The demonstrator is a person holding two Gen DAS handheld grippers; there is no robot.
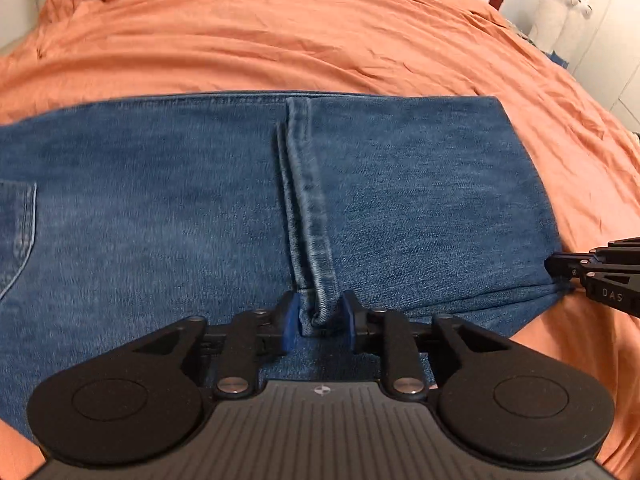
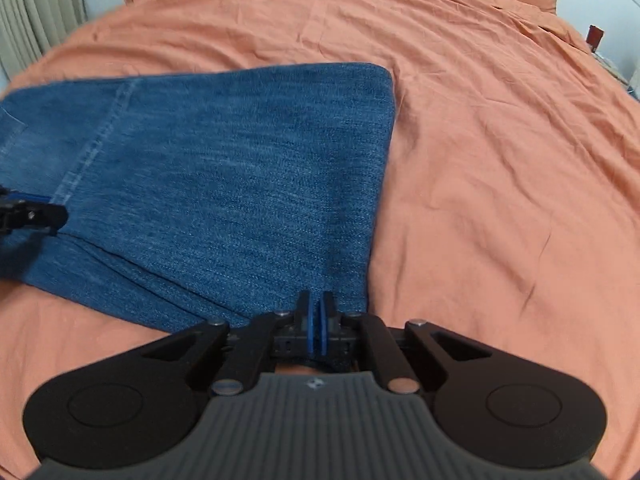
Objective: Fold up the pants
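Soft even indoor light, faint shadows, slight motion blur, strong fisheye bending at edges.

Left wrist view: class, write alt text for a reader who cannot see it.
Blue jeans lie folded on an orange bedsheet. The left tongs straddle the bunched hem at the near edge, pads apart. The right tongs reach the jeans' right corner.

The left gripper [image 1: 319, 317] points steeply downward, its jaws slightly apart around a bunched hem of the blue denim pants [image 1: 420, 200], the blue pads [image 1: 291, 320] flanking the fold. The right gripper [image 2: 319, 322] also tilts steeply down, jaws pressed fully together at the denim's near edge.
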